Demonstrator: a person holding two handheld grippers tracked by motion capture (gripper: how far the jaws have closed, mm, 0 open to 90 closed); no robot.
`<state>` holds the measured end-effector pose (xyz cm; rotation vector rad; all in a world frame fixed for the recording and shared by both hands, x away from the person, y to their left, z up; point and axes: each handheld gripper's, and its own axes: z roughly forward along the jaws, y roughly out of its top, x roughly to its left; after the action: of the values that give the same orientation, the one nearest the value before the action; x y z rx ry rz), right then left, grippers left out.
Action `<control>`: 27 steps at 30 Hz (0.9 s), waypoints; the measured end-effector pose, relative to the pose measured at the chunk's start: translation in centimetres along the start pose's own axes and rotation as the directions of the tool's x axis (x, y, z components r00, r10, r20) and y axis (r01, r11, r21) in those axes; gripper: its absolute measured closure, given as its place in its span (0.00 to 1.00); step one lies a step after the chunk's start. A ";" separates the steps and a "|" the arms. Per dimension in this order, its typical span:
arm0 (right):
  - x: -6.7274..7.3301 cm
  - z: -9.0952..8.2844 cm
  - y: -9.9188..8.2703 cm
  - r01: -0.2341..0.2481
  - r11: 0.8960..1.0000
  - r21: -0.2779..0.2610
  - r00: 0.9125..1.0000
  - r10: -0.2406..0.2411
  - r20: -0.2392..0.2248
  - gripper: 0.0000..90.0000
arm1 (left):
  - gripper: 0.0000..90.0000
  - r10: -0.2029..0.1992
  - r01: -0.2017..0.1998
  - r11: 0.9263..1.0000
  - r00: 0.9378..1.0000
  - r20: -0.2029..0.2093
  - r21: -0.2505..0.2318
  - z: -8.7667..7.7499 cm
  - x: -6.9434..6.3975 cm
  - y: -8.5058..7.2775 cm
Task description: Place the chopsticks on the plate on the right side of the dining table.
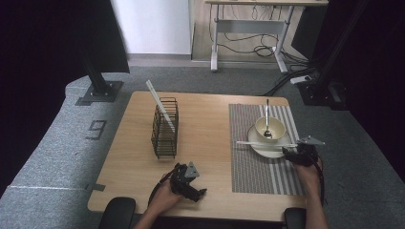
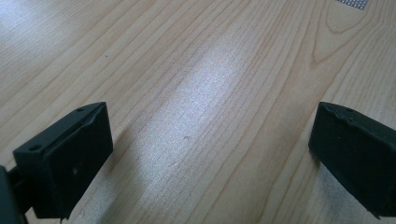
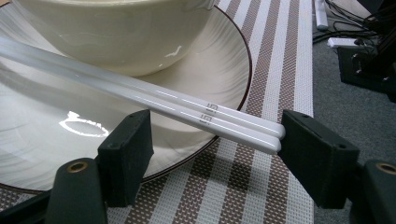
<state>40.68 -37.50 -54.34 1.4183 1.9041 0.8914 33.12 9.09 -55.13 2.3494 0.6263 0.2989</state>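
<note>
Glossy white chopsticks (image 3: 187, 109) across smooth plate (image 3: 42, 154)

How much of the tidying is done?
Done: one white stick stands in the rack. In hand: the right gripper is open around the chopsticks on the plate, not pinching yet. Left: the spoon in the bowl.

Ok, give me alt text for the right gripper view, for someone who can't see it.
A pair of white chopsticks lies across the rim of a cream plate, its ends between the right gripper's two open black jaws, which do not press on it. A cream bowl sits on the plate, over a striped placemat.
</note>
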 end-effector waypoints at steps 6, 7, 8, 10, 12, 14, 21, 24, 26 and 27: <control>0.0 0.0 0.0 0.001 1.000 0.001 1.000 -0.001 -0.002 0.29 | 0.00 0.000 0.000 1.000 1.000 0.000 0.000 0.0 0.0 0.0; 0.0 0.0 0.0 0.001 1.000 0.000 1.000 -0.001 -0.002 0.29 | 0.00 0.000 0.000 1.000 1.000 0.000 0.000 0.0 0.0 0.0; 0.0 0.0 0.0 0.001 1.000 0.000 1.000 -0.001 -0.002 0.29 | 0.00 0.000 0.000 1.000 1.000 0.000 0.000 0.0 0.0 0.0; 0.0 0.0 0.0 0.001 1.000 0.000 1.000 -0.001 -0.003 0.30 | 0.00 0.000 0.000 1.000 1.000 0.000 0.000 0.0 0.0 0.0; 0.0 0.0 0.0 0.001 1.000 0.001 1.000 -0.001 -0.003 0.30 | 0.00 0.000 0.000 1.000 1.000 0.000 0.000 0.0 0.0 0.0; 0.0 0.0 0.0 0.001 1.000 0.001 1.000 -0.001 -0.003 0.30 | 0.00 0.001 -0.001 1.000 1.000 0.000 0.000 0.0 0.0 0.0; 0.0 0.0 0.0 0.000 1.000 0.001 1.000 0.000 -0.003 0.30 | 0.00 0.001 -0.001 1.000 1.000 -0.001 -0.001 0.0 0.0 0.0; 0.0 0.0 0.0 -0.002 1.000 0.002 1.000 0.002 -0.003 0.29 | 0.00 0.000 0.000 1.000 1.000 0.000 0.000 0.0 0.0 0.0; 0.0 0.0 0.0 -0.004 1.000 0.003 1.000 0.004 -0.002 0.26 | 0.00 0.000 0.000 1.000 1.000 0.000 0.000 0.0 0.0 0.0; -0.1 0.1 0.0 -0.016 1.000 0.007 1.000 0.016 0.004 0.19 | 0.00 0.000 0.000 1.000 1.000 -0.001 0.000 0.0 0.0 0.0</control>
<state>40.77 -37.57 -54.41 1.4411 1.8971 0.8893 33.11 9.08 -55.13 2.3493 0.6259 0.2998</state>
